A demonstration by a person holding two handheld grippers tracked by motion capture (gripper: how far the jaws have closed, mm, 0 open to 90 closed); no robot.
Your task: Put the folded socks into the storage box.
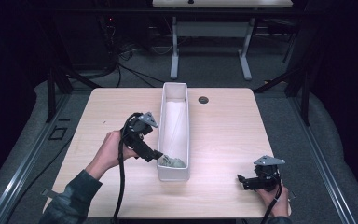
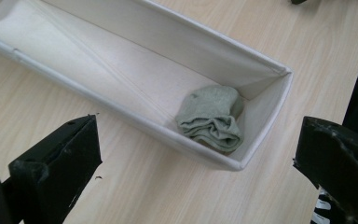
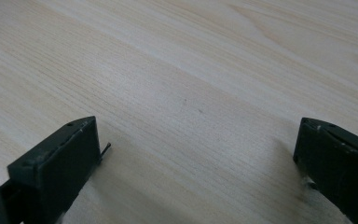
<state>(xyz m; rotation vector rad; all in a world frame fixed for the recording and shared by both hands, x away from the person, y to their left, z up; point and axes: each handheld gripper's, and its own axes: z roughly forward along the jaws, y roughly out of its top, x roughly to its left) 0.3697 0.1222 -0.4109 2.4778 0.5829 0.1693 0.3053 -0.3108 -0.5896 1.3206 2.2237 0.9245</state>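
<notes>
Your left gripper (image 1: 160, 154) hangs with fingers wide and empty, the rolled grey sock (image 2: 211, 118) lying just ahead inside the white bin (image 2: 265, 119).

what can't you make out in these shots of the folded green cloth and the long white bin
- Folded grey-green cloth: underside hidden by its own folds, left gripper view; sock or rag unclear.
- Same cloth, high view: too small, partly behind the open left gripper.
- Long white fabric bin: far end cut off by the left gripper view's top edge.
- Small dark round thing on the table: too small to identify.
</notes>
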